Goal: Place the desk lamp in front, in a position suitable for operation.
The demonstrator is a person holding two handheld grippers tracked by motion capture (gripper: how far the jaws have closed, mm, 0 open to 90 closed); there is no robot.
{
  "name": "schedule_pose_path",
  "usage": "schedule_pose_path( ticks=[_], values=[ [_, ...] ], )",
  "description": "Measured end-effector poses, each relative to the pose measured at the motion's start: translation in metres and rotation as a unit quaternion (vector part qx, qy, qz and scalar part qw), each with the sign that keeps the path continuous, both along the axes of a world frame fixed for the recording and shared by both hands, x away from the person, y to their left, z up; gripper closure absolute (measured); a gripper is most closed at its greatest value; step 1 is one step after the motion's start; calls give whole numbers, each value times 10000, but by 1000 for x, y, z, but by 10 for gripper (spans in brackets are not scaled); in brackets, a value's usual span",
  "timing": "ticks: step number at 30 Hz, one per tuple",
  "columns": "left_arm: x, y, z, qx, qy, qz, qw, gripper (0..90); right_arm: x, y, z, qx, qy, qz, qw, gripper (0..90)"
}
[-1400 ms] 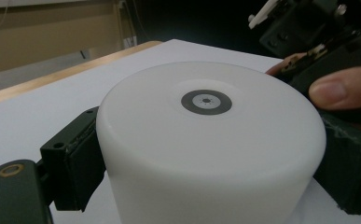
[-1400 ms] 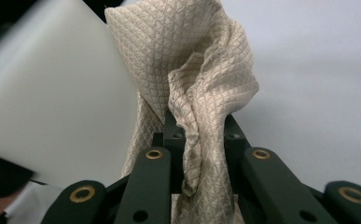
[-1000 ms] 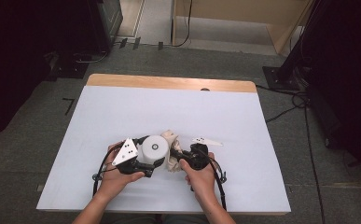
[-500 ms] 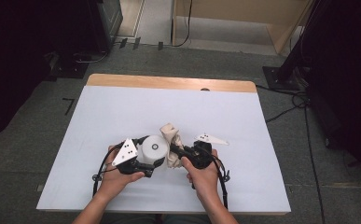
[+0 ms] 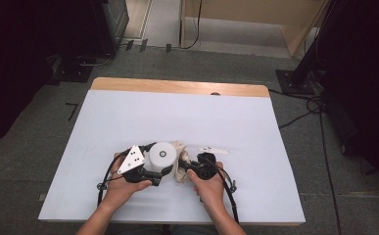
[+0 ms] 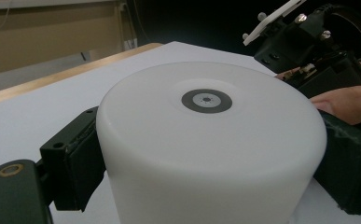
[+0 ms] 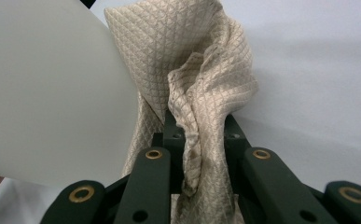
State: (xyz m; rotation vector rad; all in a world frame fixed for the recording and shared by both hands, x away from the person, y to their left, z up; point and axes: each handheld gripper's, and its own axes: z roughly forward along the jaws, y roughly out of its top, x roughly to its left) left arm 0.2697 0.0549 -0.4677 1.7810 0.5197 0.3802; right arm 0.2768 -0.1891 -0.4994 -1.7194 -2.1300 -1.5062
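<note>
— Where's the tub [image 6: 211,140]?
— Between my left gripper's [image 5: 150,172] pads, clamped on both sides, standing on the table [image 5: 128,117].
— And the cloth [image 7: 201,88]?
— Pinched in my right gripper [image 7: 194,154], its jaws nearly together, bunched against the tub's side.

Your high view is evenly lit from above: the white table [image 5: 177,122] is bright and sharp, while the room at far left and far right falls into near black. Soft, short shadows sit under your hands. In the left gripper view the white cylinder [image 6: 211,140] is close and slightly soft, with a gentle shade down its near side and no glare. In the right gripper view the beige cloth [image 7: 201,74] is crisp, and the near tongs blur.
</note>
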Motion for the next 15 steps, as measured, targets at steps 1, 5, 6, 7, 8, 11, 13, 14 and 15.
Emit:
schedule_pose_path(
  ticks=[1, 5, 6, 7, 8, 11, 13, 14, 15],
  values=[
    [0, 0, 0, 0, 1, 1, 10000, 88, 0, 0, 1, -20, -7, 8, 10000, 784],
    [0, 0, 0, 0, 7, 4, 10000, 88, -2, -1, 10, 108, -108, -3, 9999, 784],
    [0, 0, 0, -2, 7, 4, 10000, 88, -3, -2, 15, 178, -157, -11, 9997, 785],
    [0, 0, 0, -2, 8, 4, 10000, 88, -4, -2, 20, 230, -231, -22, 9995, 784],
    [0, 0, 0, -4, 11, 7, 10000, 88, -5, -3, 25, 285, -339, -10, 9990, 784],
    [0, 0, 0, -11, 20, 7, 10000, 88, -10, -4, 43, 380, -613, 5, 9974, 783],
    [0, 0, -1, -31, 18, 9, 10000, 87, -13, -5, 53, 411, -768, 8, 9962, 783],
    [0, 0, -1, -33, 22, 9, 10000, 87, -15, -5, 56, 415, -815, 11, 9958, 783],
    [0, 0, -1, -39, 24, 12, 10000, 87, -16, -5, 58, 401, -844, 20, 9956, 783]
  ],
)
